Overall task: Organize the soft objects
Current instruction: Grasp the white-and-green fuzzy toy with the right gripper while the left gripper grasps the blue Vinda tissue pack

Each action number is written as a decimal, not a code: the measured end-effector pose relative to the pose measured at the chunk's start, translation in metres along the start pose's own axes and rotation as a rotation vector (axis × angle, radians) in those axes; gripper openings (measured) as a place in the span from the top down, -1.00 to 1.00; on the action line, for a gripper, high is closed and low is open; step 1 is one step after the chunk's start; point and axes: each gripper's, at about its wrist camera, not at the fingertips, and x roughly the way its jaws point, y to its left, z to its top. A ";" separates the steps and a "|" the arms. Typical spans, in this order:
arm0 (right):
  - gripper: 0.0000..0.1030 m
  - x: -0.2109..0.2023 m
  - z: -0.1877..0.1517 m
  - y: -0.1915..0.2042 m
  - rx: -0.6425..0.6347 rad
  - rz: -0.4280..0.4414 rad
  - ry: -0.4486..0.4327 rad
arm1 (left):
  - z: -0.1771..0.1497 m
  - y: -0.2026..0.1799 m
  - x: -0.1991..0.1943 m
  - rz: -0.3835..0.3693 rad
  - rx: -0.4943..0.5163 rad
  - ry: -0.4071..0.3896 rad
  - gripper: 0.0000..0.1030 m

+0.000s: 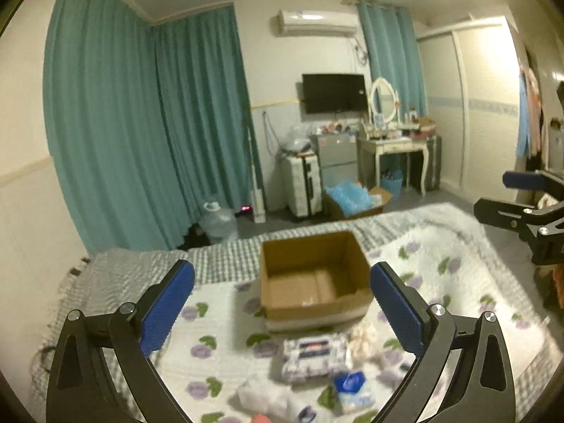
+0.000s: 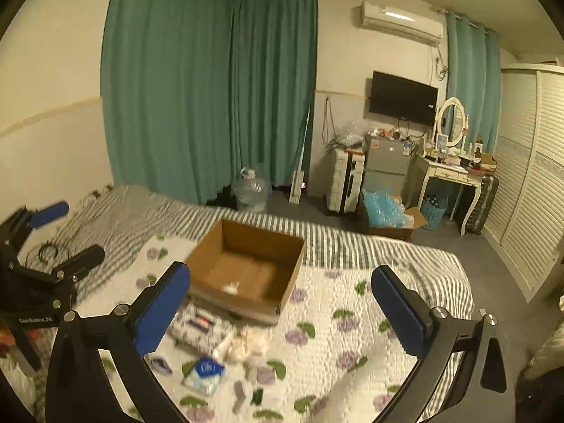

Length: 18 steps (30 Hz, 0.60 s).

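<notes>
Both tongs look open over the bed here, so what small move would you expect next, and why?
Probably lowering the left tongs onto the patterned tissue pack, which lies on the quilt just in front of the open cardboard box. Both the left and right tongs are open and hold nothing, and the box looks nearly empty, so a first pick seems due.

Ahead of our tongs we see a matt cardboard box (image 1: 313, 278) on a quilted cloth bedspread (image 1: 458, 246); nearer, a glossy plastic-wrapped pack (image 1: 313, 356).
</notes>
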 end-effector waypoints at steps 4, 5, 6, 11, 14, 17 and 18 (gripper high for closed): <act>-1.00 0.009 -0.036 0.007 -0.013 0.005 0.073 | -0.023 -0.013 0.000 -0.042 -0.014 0.041 -0.97; -1.00 0.015 -0.047 0.008 -0.011 0.006 0.099 | -0.030 -0.015 0.003 -0.049 -0.029 0.056 -0.97; -1.00 0.019 -0.056 0.006 -0.009 0.010 0.117 | -0.038 -0.018 0.007 -0.063 -0.045 0.073 -0.97; -1.00 0.063 -0.119 0.003 0.002 0.046 0.267 | -0.076 -0.036 0.032 -0.117 -0.088 0.177 -0.97; -1.00 0.095 -0.155 0.002 -0.005 0.056 0.365 | -0.100 -0.046 0.051 -0.101 -0.105 0.233 -0.97; -1.00 0.121 -0.182 -0.001 0.010 0.068 0.434 | -0.126 -0.048 0.064 -0.086 -0.160 0.292 -0.97; -1.00 0.131 -0.191 -0.003 0.025 0.084 0.461 | -0.134 -0.049 0.069 -0.077 -0.183 0.311 -0.97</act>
